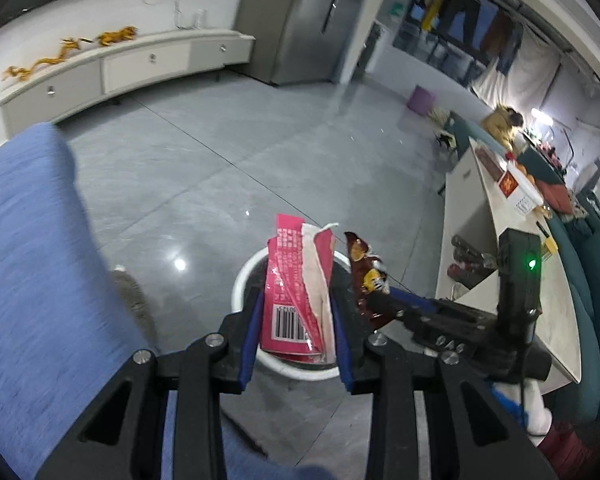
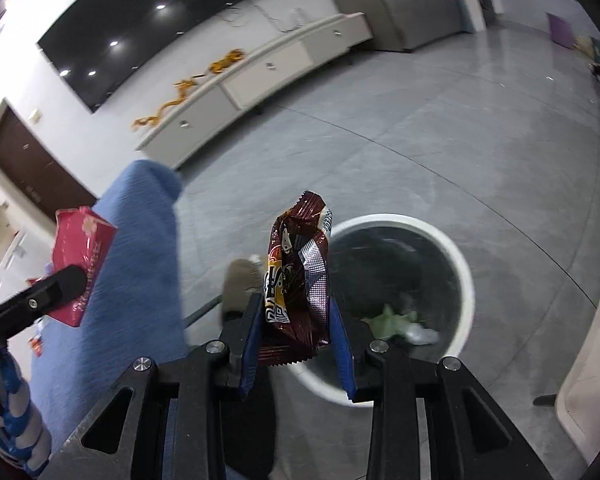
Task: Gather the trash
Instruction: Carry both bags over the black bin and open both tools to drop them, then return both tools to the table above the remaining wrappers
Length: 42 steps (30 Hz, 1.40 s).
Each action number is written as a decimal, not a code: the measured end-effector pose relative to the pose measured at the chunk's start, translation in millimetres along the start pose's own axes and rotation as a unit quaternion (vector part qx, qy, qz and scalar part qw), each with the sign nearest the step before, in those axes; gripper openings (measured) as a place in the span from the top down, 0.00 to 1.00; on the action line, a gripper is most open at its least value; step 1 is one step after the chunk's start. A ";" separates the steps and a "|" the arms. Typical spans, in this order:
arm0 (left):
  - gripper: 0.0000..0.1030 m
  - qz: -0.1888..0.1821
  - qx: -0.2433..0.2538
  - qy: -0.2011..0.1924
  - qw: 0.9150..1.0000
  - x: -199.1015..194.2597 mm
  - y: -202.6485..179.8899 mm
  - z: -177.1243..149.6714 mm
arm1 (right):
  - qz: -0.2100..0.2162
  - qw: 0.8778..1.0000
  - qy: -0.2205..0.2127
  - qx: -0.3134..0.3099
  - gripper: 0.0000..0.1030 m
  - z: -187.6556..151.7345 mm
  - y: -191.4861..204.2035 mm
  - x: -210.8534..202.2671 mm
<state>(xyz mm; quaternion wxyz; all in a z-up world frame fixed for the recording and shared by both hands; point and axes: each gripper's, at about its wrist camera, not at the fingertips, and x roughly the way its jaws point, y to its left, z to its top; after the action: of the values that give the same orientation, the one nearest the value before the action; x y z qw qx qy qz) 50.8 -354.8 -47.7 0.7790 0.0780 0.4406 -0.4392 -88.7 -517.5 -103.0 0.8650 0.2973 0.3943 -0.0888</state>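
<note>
Your left gripper (image 1: 296, 312) is clamped on a pink wrapper (image 1: 296, 288), barcode (image 1: 290, 323) facing you; its small print is too blurred to read. It hangs over the white-rimmed trash bin (image 1: 240, 280). Your right gripper (image 2: 294, 332) pinches a dark brown snack wrapper (image 2: 296, 276) with yellow lettering, illegible, held at the bin's (image 2: 464, 276) near rim. Green scrap (image 2: 388, 318) lies inside. Your blue trouser leg (image 2: 132, 280) sits left of the bin.

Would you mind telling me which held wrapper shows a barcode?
The pink wrapper in the left gripper; the brown wrapper in the right gripper shows none.
</note>
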 end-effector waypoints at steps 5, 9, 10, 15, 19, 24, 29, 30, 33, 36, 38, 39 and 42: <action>0.70 -0.007 -0.005 0.025 1.000 49.1 -14.5 20.6 | -0.020 0.999 0.014 0.021 0.68 8.0 -29.6 21.7; 0.69 -0.011 -0.012 0.037 0.999 75.5 -16.5 27.6 | -0.035 0.999 0.023 0.025 0.65 12.4 -38.8 34.9; 0.69 -0.014 -0.014 0.040 0.999 79.6 -17.2 27.8 | -0.038 0.999 0.025 0.026 0.64 14.0 -40.4 38.2; 0.47 -0.026 -0.029 0.048 0.998 95.6 -17.1 31.0 | -0.050 0.997 0.033 0.042 0.56 8.9 -54.1 43.6; 0.45 -0.025 -0.034 0.046 0.998 94.7 -15.9 29.2 | -0.054 0.996 0.038 0.053 0.55 2.4 -64.4 42.6; 0.44 0.024 -0.015 0.029 0.999 75.7 -16.6 25.2 | -0.053 0.996 0.035 0.061 0.55 -0.9 -63.3 35.8; 0.44 0.060 -0.018 -0.003 0.998 43.6 -8.8 20.8 | -0.050 0.996 0.025 0.063 0.55 -2.3 -53.5 24.9; 0.44 0.066 -0.018 -0.010 0.998 36.9 -7.2 19.9 | -0.050 0.997 0.023 0.062 0.55 -2.2 -50.9 22.7; 0.44 0.089 -0.021 -0.034 0.995 12.9 -2.0 15.9 | -0.048 0.997 0.018 0.057 0.55 -3.8 -42.5 16.0; 0.44 0.104 -0.025 -0.055 0.993 -7.9 2.3 11.5 | -0.045 0.998 0.015 0.049 0.55 -5.1 -30.4 9.7; 0.44 0.115 -0.027 -0.071 0.990 -24.1 5.7 7.6 | -0.043 0.998 0.013 0.040 0.55 -6.0 -21.0 4.6; 0.44 0.121 -0.027 -0.081 0.989 -34.5 6.3 5.4 | -0.042 0.998 0.012 0.035 0.55 -6.4 -16.6 2.2; 0.44 0.134 -0.032 -0.105 0.985 -58.6 9.6 -0.5 | -0.039 0.999 0.008 0.021 0.53 -6.3 -1.1 -6.0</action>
<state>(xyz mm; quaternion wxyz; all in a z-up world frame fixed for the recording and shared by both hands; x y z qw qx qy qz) 44.6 -312.7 -6.4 0.8750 0.0652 0.3555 -0.3221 -97.2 -515.1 -102.3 0.8511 0.3005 0.4109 -0.1284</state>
